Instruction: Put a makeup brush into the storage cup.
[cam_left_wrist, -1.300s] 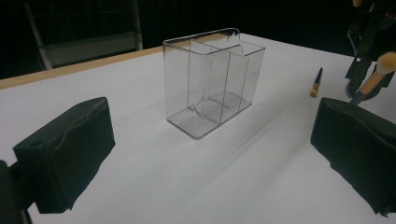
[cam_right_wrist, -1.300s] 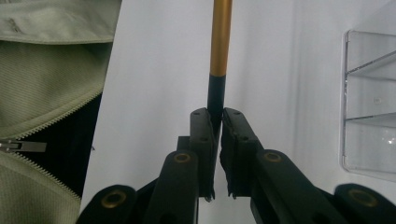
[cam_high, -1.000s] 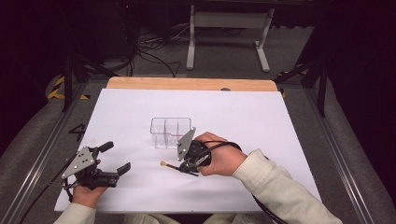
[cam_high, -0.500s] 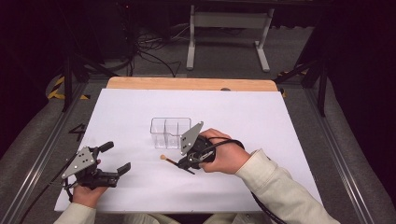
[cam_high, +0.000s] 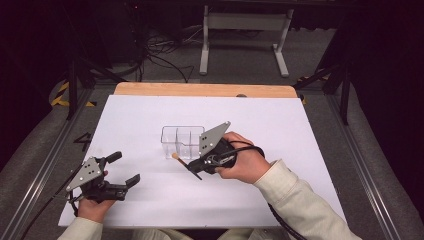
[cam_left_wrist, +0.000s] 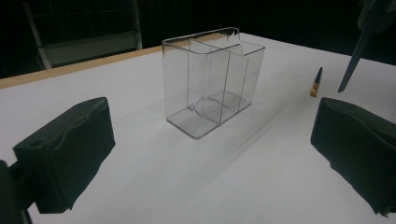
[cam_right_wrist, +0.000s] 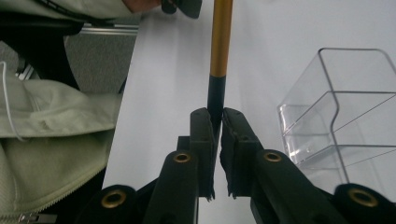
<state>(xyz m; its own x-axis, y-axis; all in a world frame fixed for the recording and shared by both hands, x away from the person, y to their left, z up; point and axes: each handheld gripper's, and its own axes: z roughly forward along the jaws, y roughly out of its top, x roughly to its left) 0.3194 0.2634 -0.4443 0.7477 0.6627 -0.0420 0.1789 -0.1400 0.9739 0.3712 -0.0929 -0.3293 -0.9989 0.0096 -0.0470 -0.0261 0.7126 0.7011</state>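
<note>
Your right gripper (cam_high: 192, 167) has its jaws closed on the dark handle of the small brush (cam_high: 183, 164), just off the front of the clear divided organizer (cam_high: 182, 141), which stands near the middle of the desk (cam_high: 300, 145). Tip the brush upright before you move it over a compartment, and lower it gently so it clears the rim. Your left gripper (cam_high: 120, 172) rests near the front left corner, jaws spread wide, holding nothing. The white top is otherwise bare; the room behind is dark, with cables on the floor
</note>
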